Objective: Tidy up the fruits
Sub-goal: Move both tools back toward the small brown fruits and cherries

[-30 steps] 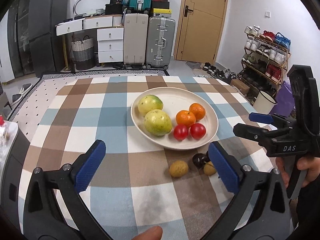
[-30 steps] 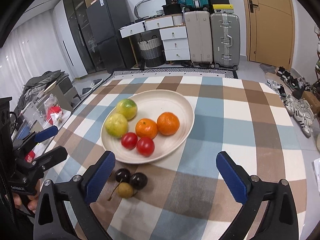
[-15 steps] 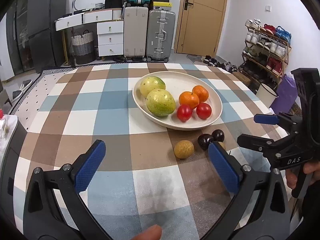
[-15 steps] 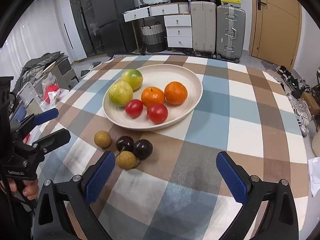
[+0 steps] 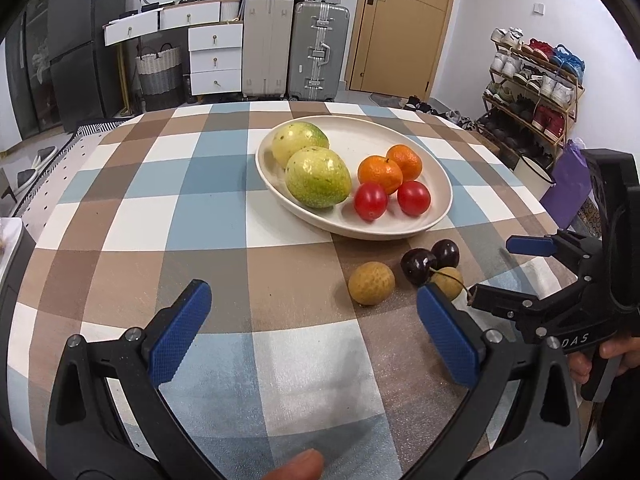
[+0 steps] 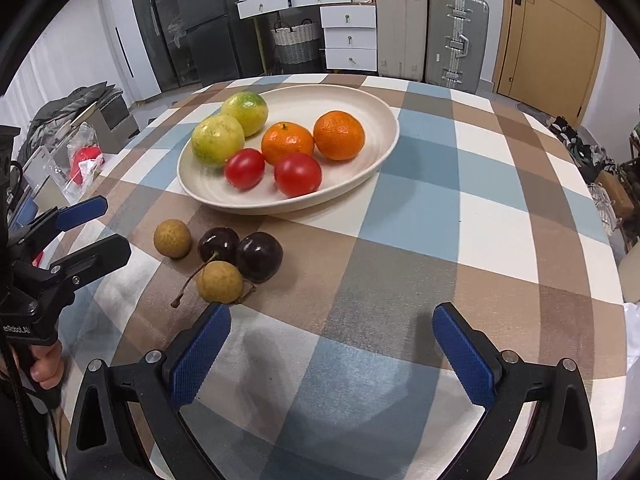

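A cream oval plate (image 5: 438, 184) (image 6: 380, 120) on the checked tablecloth holds two green-yellow fruits (image 5: 318, 178), two oranges (image 5: 380, 174) and two red tomatoes (image 5: 371, 201). In front of it lie two tan longans (image 5: 371, 282) (image 6: 173, 238) and two dark cherries (image 5: 418, 266) (image 6: 259, 257). My left gripper (image 5: 314, 332) is open and empty, just short of the left longan. My right gripper (image 6: 332, 354) is open and empty, its left finger close to the stemmed longan (image 6: 220, 282). Each gripper shows at the edge of the other view.
The round table's edge curves off on both sides. Behind stand suitcases (image 5: 318, 50), white drawers (image 5: 216, 58), a wooden door (image 5: 404, 28) and a shoe rack (image 5: 532, 80). A cluttered side surface with a red item (image 6: 82, 162) lies to the left.
Both grippers have moved forward and lower toward the loose longans and cherries, which now sit larger and closer. Both stay open.
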The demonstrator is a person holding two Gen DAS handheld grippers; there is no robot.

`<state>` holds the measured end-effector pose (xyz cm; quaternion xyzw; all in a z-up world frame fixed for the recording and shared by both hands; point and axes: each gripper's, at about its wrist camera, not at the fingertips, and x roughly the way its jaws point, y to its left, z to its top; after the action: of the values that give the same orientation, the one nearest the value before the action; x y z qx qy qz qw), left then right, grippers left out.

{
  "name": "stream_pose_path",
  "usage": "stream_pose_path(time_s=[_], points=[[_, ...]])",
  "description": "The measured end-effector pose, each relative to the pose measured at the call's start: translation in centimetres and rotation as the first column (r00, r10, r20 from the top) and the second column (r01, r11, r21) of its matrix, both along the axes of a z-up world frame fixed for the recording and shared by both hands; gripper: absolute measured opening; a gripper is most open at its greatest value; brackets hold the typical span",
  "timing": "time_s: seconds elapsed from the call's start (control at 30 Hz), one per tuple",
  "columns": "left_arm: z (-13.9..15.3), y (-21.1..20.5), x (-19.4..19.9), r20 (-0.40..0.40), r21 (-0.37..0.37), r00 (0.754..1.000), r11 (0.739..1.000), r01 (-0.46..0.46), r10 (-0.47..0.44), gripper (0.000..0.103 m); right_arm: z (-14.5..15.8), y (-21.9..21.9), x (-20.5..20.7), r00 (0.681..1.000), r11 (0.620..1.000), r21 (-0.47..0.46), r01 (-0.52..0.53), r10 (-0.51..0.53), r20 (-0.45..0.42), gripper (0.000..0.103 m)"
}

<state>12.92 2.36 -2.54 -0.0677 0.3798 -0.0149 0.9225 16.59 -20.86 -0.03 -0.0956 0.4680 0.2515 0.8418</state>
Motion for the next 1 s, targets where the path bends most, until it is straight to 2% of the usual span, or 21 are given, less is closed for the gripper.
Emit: stream_pose_path(time_s=[0.67,1.0], points=[[-0.7,0.5,0.4,-0.019,-0.027,1.0,1.0,-0.005,0.005,0.102,-0.8,5.1,-0.3,0.997,0.996,-0.07,-0.064,0.066,0.034,0.103],[-0.7,0.6,0.4,-0.022,-0.028,1.0,1.0,-0.003,0.003,0.102,-0.8,3.3,0.6,0.999,0.998,-0.068,-0.004,0.006,0.034,0.103]])
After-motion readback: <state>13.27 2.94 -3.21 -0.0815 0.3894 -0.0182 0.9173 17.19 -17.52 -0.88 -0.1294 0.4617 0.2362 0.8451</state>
